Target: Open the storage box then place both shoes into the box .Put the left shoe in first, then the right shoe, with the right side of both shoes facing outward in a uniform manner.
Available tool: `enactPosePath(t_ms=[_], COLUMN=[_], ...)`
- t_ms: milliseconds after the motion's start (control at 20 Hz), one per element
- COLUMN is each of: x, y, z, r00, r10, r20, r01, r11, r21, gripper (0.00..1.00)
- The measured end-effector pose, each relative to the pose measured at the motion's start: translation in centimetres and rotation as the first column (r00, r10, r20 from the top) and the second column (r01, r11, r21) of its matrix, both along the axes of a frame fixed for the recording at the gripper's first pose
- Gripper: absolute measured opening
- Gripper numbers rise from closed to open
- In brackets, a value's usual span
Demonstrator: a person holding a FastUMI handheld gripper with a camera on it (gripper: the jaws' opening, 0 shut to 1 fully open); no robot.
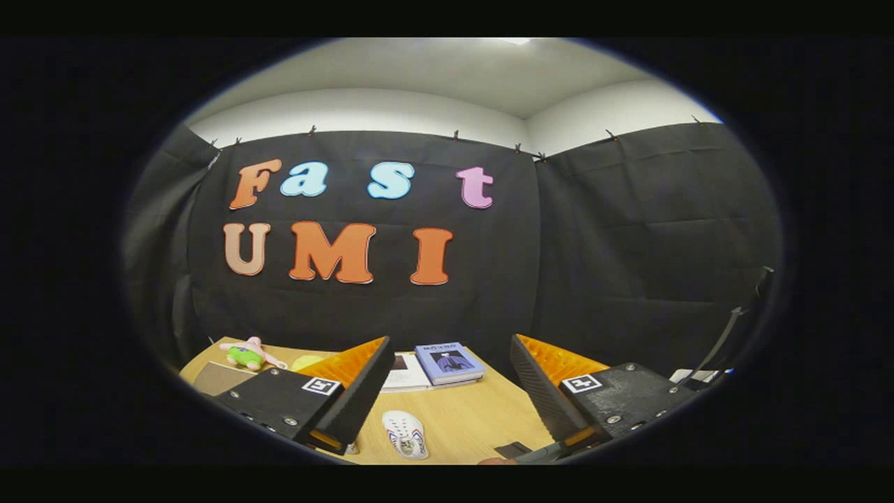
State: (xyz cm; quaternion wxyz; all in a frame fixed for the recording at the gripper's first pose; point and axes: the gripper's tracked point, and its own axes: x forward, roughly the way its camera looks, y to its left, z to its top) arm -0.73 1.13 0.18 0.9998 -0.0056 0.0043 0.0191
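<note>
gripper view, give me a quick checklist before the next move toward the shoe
1. Tongs open: ok, the two fingers stand wide apart with nothing between them.
2. White shoe in sight: ok, it lies on the wooden table between the fingers, sole side up by the look of it.
3. Second shoe located: cannot tell, just one shoe is identifiable.
4. Storage box found and open: cannot tell, no box is identifiable.
5. Path to the shoe free: ok, the blue book lies beyond it and the plush toy sits off past the left finger.
6. Which shoe it is, left or right: cannot tell.
</note>
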Motion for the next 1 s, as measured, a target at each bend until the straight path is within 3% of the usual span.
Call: enactPosePath(t_ms=[350,600,850,1000], x=[0.9,1.1,1.5,1.4], y=[0.7,5.6,10.6,14.3], z=[-0.7,-3.9,-9.6,-13.5], r00=[1.000,0.982,0.920,0.854], r10=[0.009,0.174,0.358,0.472], r20=[-0.007,-0.078,-0.162,-0.220], r01=[-0.008,-0.163,-0.283,-0.327], r11=[0.999,0.977,0.889,0.815], r21=[0.034,0.136,0.360,0.479], gripper=[0.99,0.99,0.99,0.98])
